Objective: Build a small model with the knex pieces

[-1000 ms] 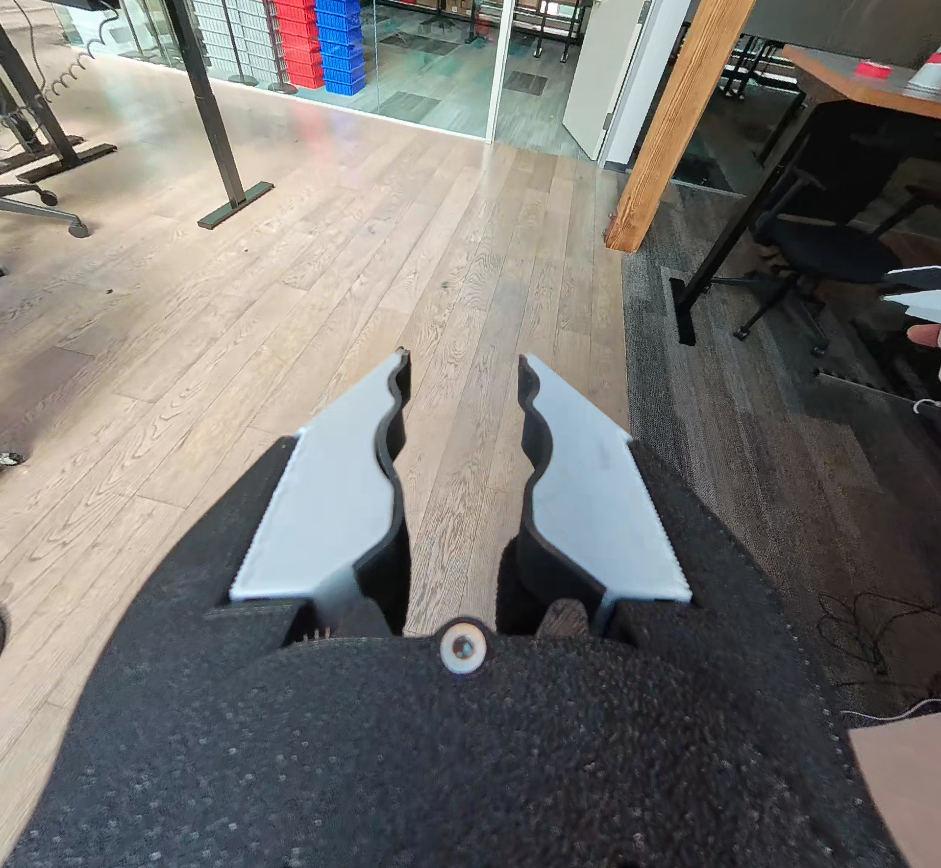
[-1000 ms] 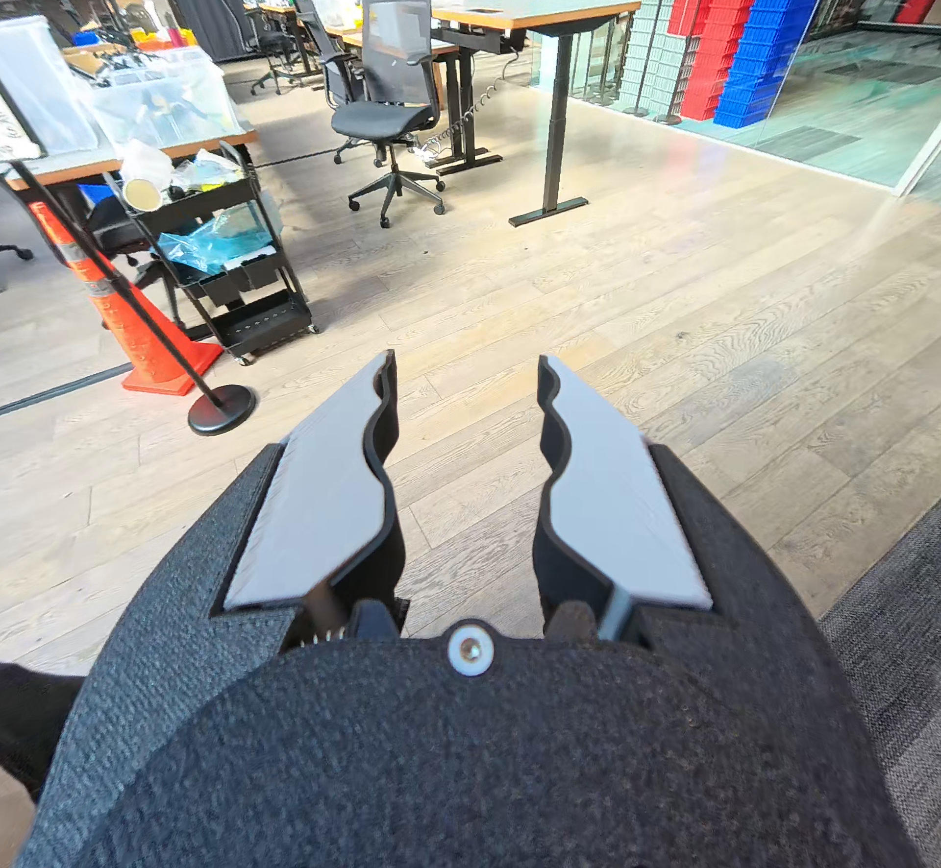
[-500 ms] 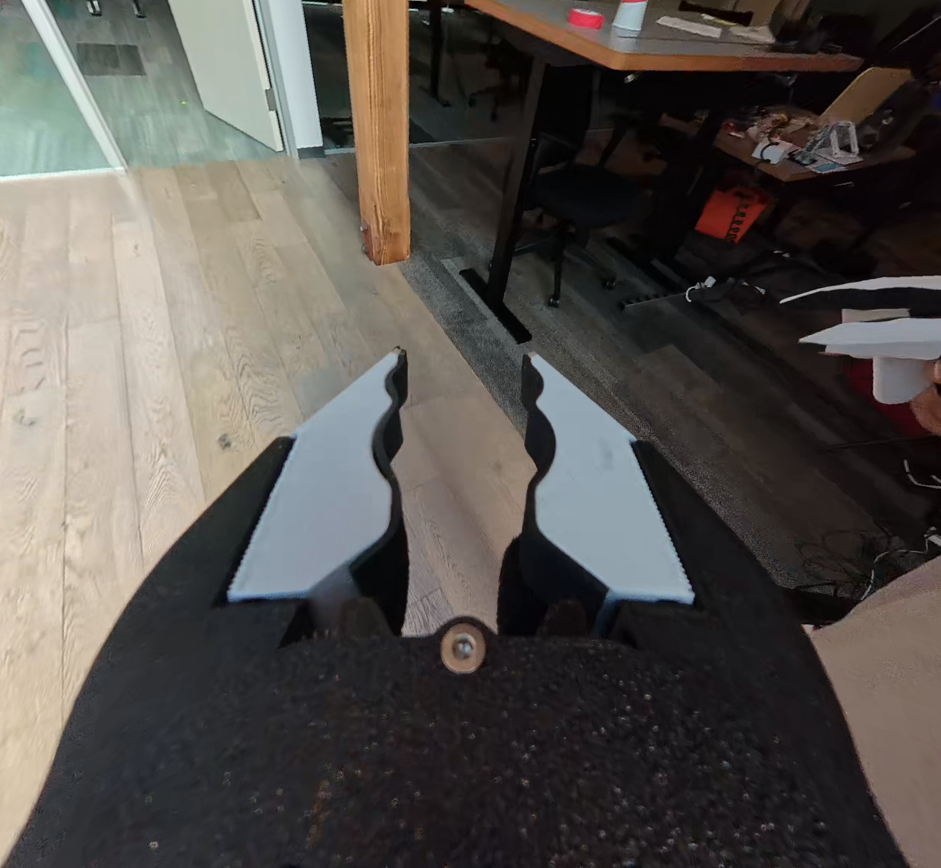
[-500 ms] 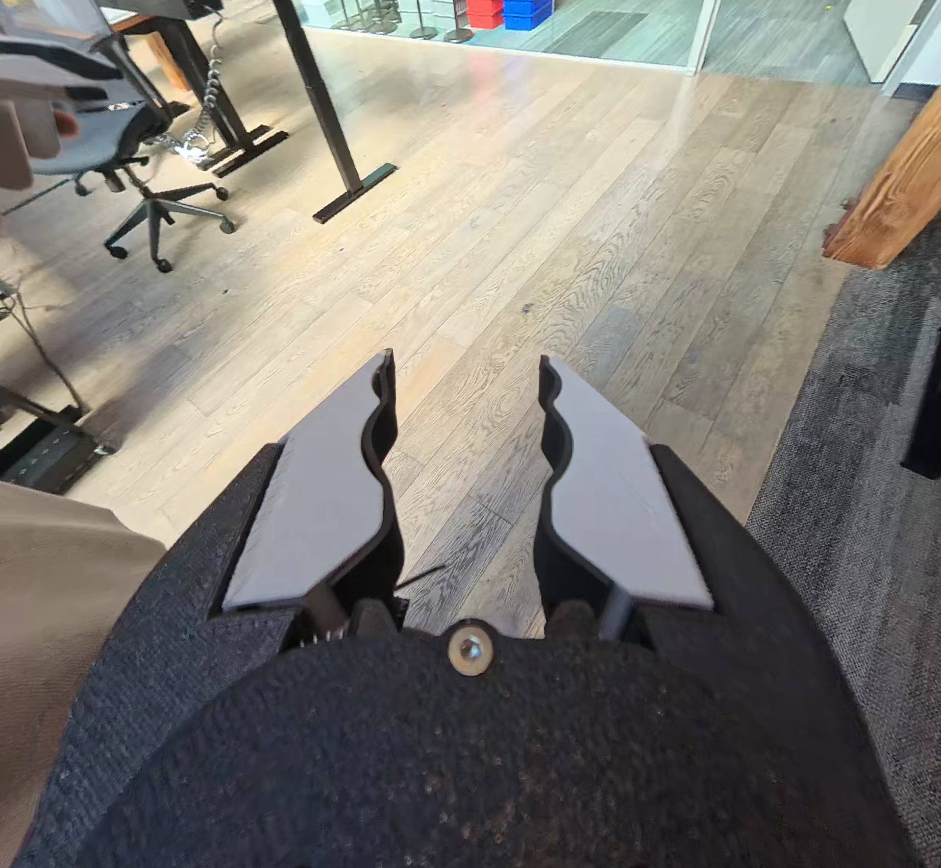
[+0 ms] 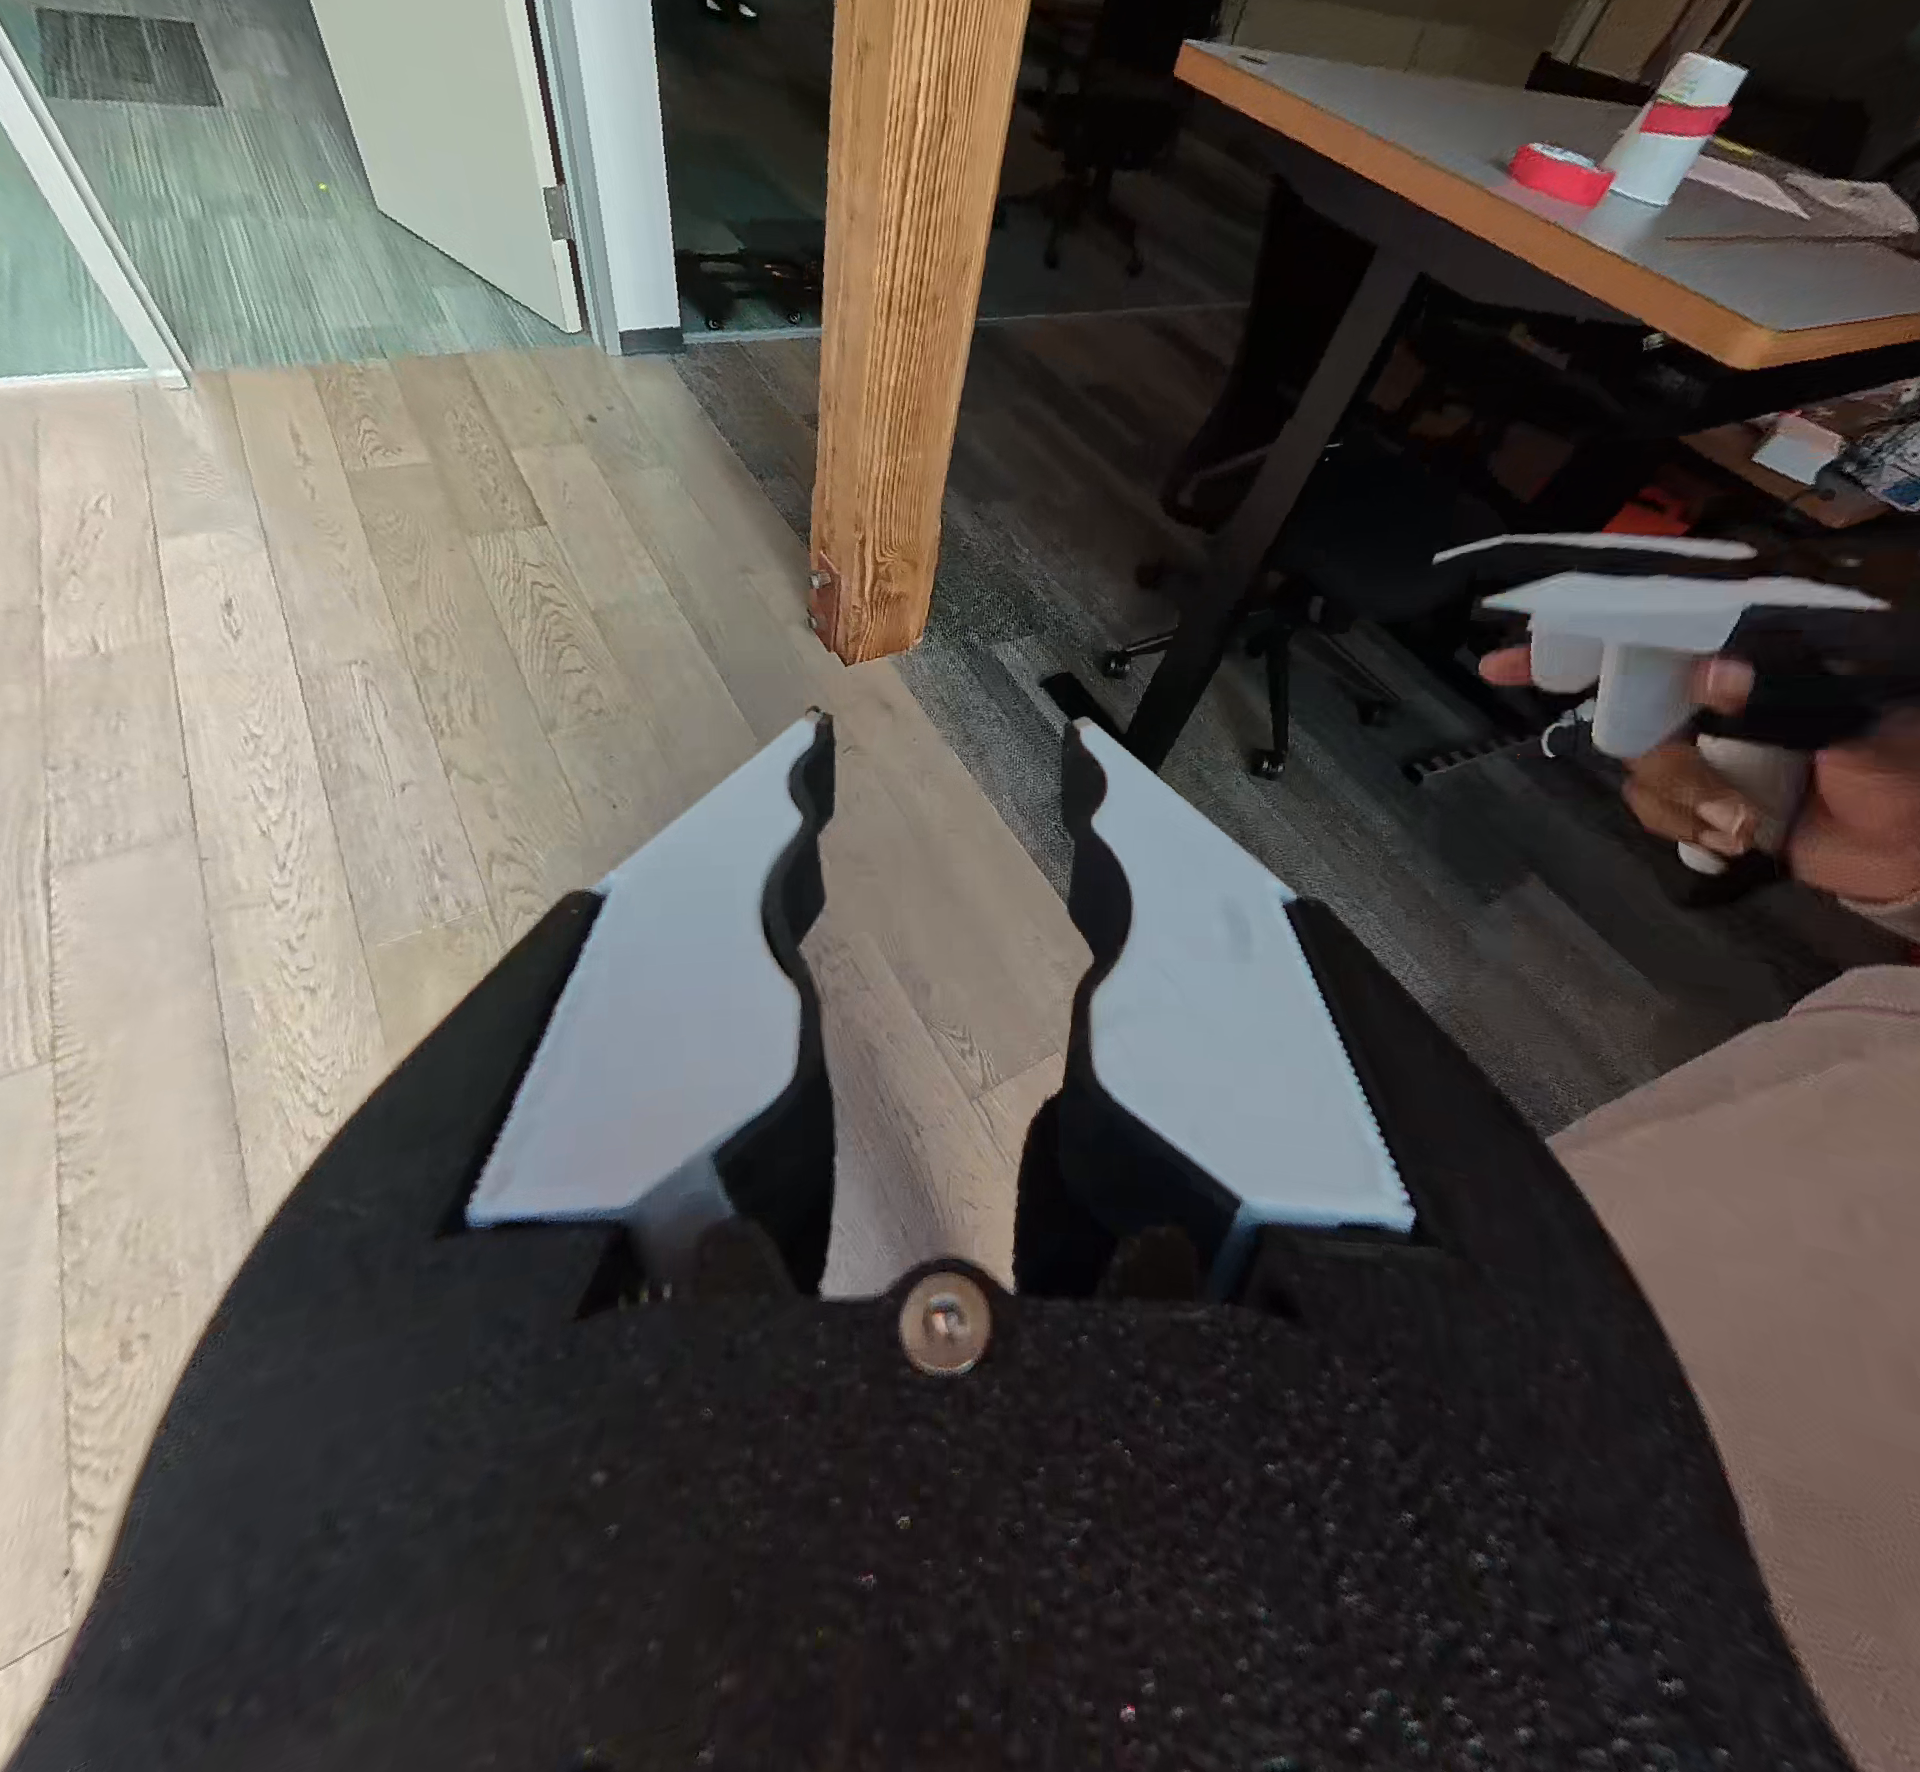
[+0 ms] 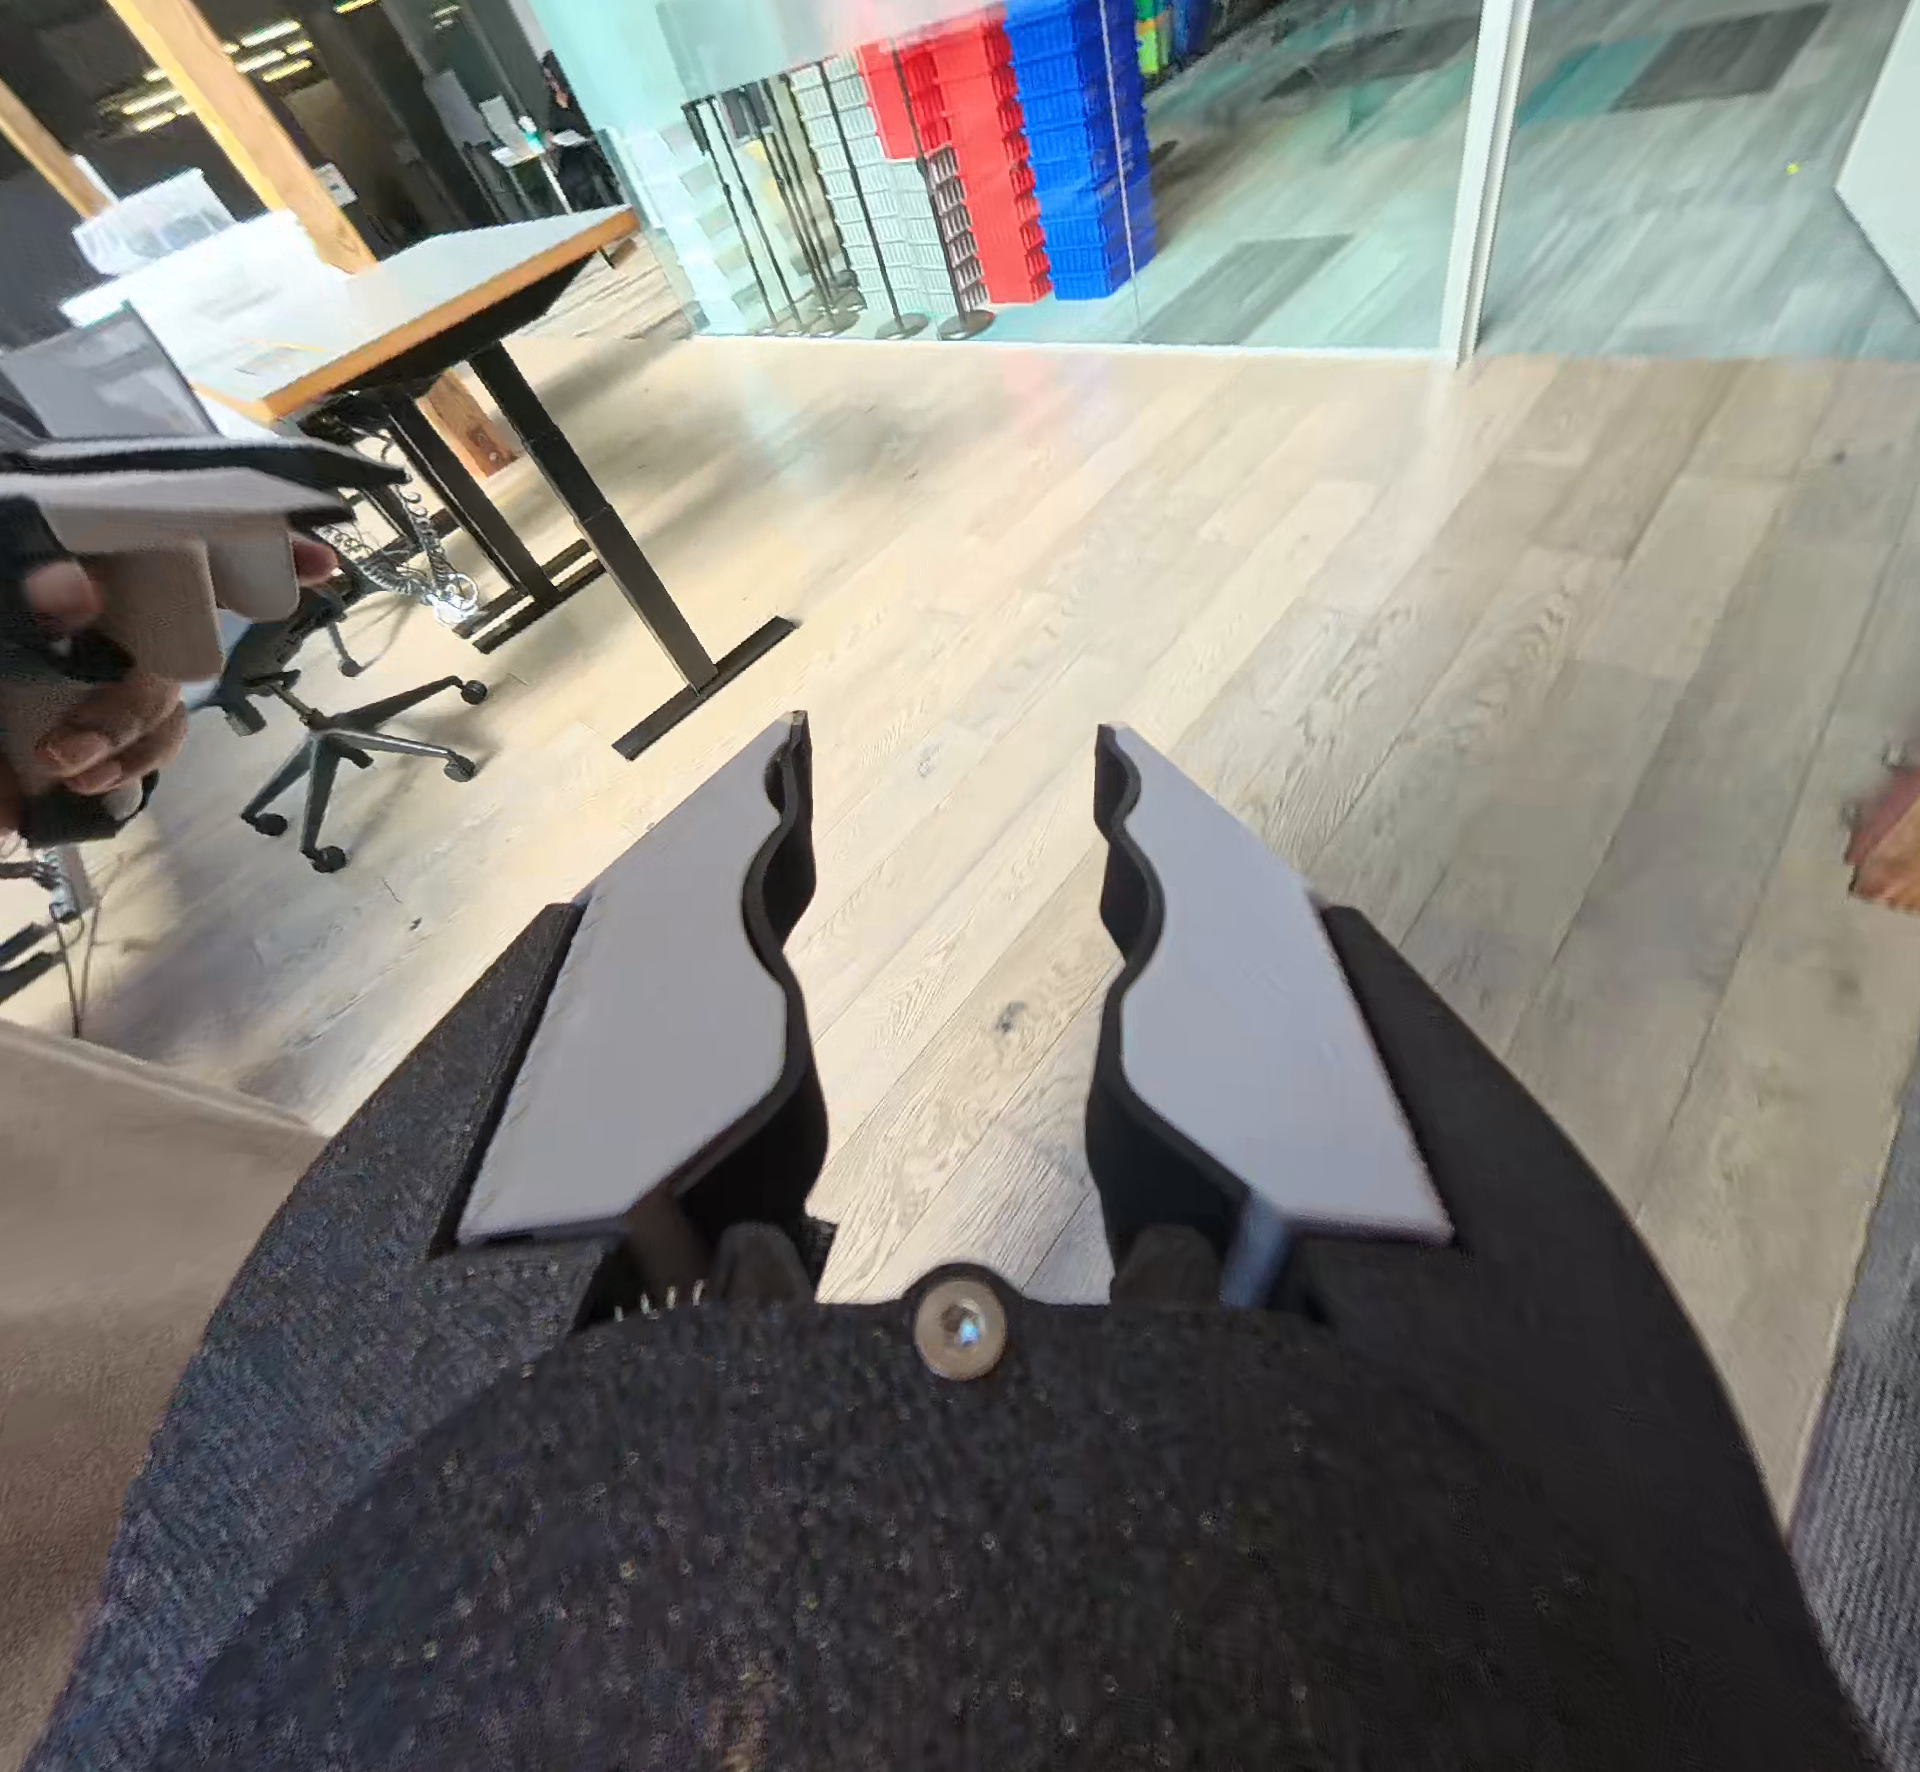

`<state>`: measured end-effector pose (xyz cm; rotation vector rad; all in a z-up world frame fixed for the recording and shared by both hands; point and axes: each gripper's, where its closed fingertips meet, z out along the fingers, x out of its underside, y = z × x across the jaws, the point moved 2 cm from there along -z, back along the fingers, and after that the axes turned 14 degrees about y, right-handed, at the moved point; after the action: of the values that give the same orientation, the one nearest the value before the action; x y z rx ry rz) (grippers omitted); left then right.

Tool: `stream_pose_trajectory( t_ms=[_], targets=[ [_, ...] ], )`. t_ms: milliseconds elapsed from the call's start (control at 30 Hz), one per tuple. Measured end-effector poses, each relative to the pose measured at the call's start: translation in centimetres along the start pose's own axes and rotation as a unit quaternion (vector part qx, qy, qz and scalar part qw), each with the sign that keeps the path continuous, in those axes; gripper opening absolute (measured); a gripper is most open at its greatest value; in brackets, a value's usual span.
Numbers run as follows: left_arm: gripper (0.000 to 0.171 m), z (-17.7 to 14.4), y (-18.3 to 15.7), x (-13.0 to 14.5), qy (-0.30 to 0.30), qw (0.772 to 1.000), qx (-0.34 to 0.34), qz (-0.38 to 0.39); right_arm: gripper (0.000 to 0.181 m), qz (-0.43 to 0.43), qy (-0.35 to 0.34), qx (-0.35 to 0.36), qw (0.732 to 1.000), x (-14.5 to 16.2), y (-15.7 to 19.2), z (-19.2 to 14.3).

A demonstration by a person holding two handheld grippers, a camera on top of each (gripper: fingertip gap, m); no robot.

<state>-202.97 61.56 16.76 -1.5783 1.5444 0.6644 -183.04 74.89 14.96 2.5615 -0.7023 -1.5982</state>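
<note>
My left gripper (image 5: 948, 735) is open and empty, held in the air over a wooden floor (image 5: 312, 683), pointing toward the foot of a wooden post (image 5: 914, 268). My right gripper (image 6: 951, 735) is open and empty, held over the same wooden floor (image 6: 1351, 631). The right gripper also shows at the right of the left wrist view (image 5: 1600, 595), held in a gloved hand (image 5: 1818, 787). The left gripper shows at the left of the right wrist view (image 6: 197, 496), held in a hand (image 6: 94, 735). Nothing lies between the fingers of either gripper.
A desk (image 5: 1558, 247) with a red tape roll (image 5: 1558, 172) and a white cup (image 5: 1673, 127) stands right of the post, over dark carpet (image 5: 1403, 891). Another desk (image 6: 416, 309), an office chair (image 6: 332, 735), a glass wall (image 6: 1143, 112) and red and blue bins (image 6: 1039, 153) are ahead.
Both views have swung right. The left gripper now faces the wooden post and desk; the right gripper now faces the glass wall, and each gripper shows in the other's view. The jaws stay open.
</note>
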Motion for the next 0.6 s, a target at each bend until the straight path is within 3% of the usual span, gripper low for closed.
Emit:
stream_pose_trajectory(
  t_ms=[100,167,233,333,433,533,600],
  targets=[
    [0.048,4.6,8.0,-4.2,0.010,0.999,-0.052,-0.013,0.057,-0.092,-0.013,-0.007,0.996,-12.9,-6.1,7.9],
    [0.050,9.2,13.7,-6.3,0.012,0.997,-0.064,-0.046,0.059,-0.146,-0.015,0.003,0.989,-19.2,-10.7,13.9],
    [0.050,15.0,19.8,-8.7,0.013,0.996,-0.070,-0.062,0.060,-0.170,-0.010,0.006,0.985,-23.4,-15.5,20.5],
    [0.046,25.1,28.5,-13.6,0.014,0.996,-0.062,-0.062,0.064,-0.149,0.022,0.008,0.989,-26.1,-22.7,30.5],
    [0.044,35.6,36.8,-23.3,0.005,0.998,-0.029,-0.049,0.068,-0.094,0.063,0.017,0.993,-28.7,-28.7,38.3],
    [0.044,44.6,43.1,-36.9,-0.006,1.000,0.008,0.005,0.067,-0.069,0.064,0.035,0.995,-34.8,-34.2,42.6],
    [0.044,49.8,46.4,-46.7,-0.031,0.998,0.029,0.048,0.066,-0.060,0.070,0.064,0.994,-38.3,-39.7,45.3]
  ],
)
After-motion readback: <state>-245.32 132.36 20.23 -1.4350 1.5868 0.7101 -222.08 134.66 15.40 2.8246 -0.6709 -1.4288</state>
